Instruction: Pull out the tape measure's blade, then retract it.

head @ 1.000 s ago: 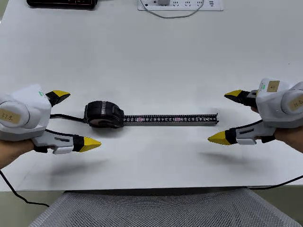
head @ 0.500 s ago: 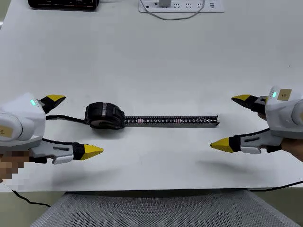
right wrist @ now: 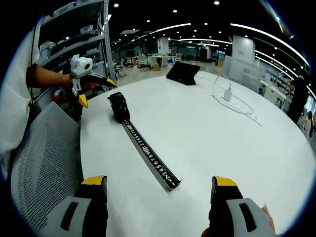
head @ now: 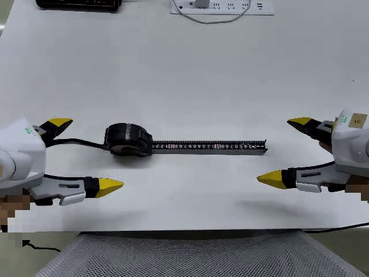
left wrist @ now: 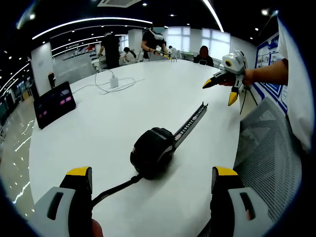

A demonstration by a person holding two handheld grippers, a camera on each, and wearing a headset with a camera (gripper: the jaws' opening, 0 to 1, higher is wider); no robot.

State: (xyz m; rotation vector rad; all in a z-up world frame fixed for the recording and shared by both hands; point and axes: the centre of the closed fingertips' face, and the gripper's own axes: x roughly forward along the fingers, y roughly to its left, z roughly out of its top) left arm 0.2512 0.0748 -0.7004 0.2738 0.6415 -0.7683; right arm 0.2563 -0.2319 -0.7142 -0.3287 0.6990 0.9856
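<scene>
A black tape measure [head: 127,140] lies on the white table [head: 184,75], its black blade [head: 209,147] drawn out to the right and lying flat. A black strap trails left from its case [left wrist: 153,152]. My left gripper [head: 89,154] hovers open just left of the case, touching nothing. My right gripper [head: 285,150] stands open a little right of the blade's end hook [right wrist: 173,185], also empty. In the right gripper view the blade [right wrist: 148,155] runs away toward the case [right wrist: 119,106]. The right gripper [left wrist: 221,88] appears far off in the left gripper view.
A power strip with a white cable [head: 222,7] and a dark device [head: 78,4] sit at the table's far edge. A mesh chair seat [head: 196,254] is just below the near edge. People stand far back in the room [left wrist: 153,42].
Both grippers have drawn slightly outward, away from the tape measure, and stay open. The tape measure and its extended blade have not moved.
</scene>
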